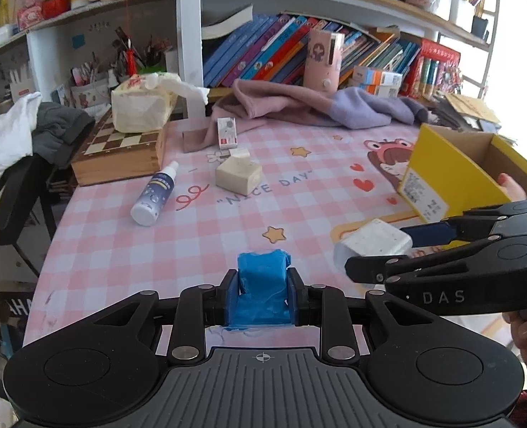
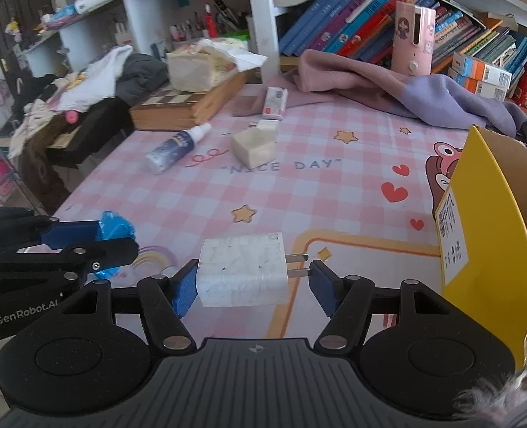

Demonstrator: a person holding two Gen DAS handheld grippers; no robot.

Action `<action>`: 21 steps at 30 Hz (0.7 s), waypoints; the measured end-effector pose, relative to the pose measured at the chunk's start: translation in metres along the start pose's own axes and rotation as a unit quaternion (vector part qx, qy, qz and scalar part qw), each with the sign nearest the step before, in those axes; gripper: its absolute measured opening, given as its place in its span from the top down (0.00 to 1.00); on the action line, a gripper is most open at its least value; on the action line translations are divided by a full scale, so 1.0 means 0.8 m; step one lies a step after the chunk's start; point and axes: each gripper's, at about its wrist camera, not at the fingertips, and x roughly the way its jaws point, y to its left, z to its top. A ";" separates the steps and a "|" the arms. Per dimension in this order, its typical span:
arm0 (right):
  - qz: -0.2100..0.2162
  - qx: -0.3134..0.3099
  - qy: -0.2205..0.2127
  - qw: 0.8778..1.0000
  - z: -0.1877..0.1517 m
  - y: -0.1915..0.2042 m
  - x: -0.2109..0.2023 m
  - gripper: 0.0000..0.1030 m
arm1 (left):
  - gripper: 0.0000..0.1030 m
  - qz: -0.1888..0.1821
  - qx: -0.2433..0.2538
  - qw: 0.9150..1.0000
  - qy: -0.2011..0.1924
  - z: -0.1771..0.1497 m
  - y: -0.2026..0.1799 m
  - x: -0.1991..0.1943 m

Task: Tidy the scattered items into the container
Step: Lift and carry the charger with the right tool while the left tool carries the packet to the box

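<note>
Left gripper (image 1: 262,290) closed snugly on a crumpled blue plastic-wrapped packet (image 1: 261,287), pads pressed against both its sides, held just above the pink-and-white checked tablecloth (image 1: 121,249). Same packet seen from the right wrist camera as a blue bundle poking out between the black fingers at the left edge (image 2: 115,230).

Right gripper (image 2: 252,280) holding a white, scuffed square wall charger (image 2: 242,269) lengthwise: left pad flat against the charger's body, right pad up against the tips of its two metal prongs (image 2: 297,265) (jaws about half open, charger's width filling the gap). Charger lifted clear of the cloth, close beside the left gripper, near the front edge of the table.

Yellow cardboard box with a plain brown inside and a white printed label (image 1: 452,178) tilted at the right of the table, open side up, just beyond the right gripper; same box filling the right side of the right wrist view (image 2: 484,242). Fingertip with red nail (image 1: 506,180) touching the box's lower wall.

Lying loose farther back on the cloth: a white spray bottle with a blue label, on its side (image 1: 154,194); a small cream-coloured carton-shaped block (image 1: 238,176); a small white box with red print (image 1: 226,132) near a pink-and-lilac cloth heap (image 1: 317,105). Wooden chessboard case (image 1: 121,153) at the back left, tissue pack on top.
</note>
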 end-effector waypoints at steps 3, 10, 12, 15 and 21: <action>0.005 -0.005 -0.009 1.000 -0.012 0.008 -0.023 0.39 | 0.75 -0.004 -0.003 1.000 -0.007 -0.012 -0.007 -0.021; -0.003 -0.022 -0.032 0.999 -0.046 0.021 -0.080 0.39 | 0.75 -0.013 -0.015 1.000 -0.025 -0.040 -0.025 -0.069; -0.006 -0.024 -0.036 0.999 -0.058 0.024 -0.097 0.39 | 0.75 -0.016 -0.016 0.999 -0.031 -0.049 -0.033 -0.082; -0.013 -0.024 -0.040 0.999 -0.078 0.026 -0.119 0.39 | 0.75 -0.023 -0.017 0.999 -0.037 -0.065 -0.048 -0.100; -0.030 -0.025 -0.041 0.998 -0.120 0.027 -0.166 0.39 | 0.75 -0.045 -0.020 0.998 -0.042 -0.097 -0.075 -0.129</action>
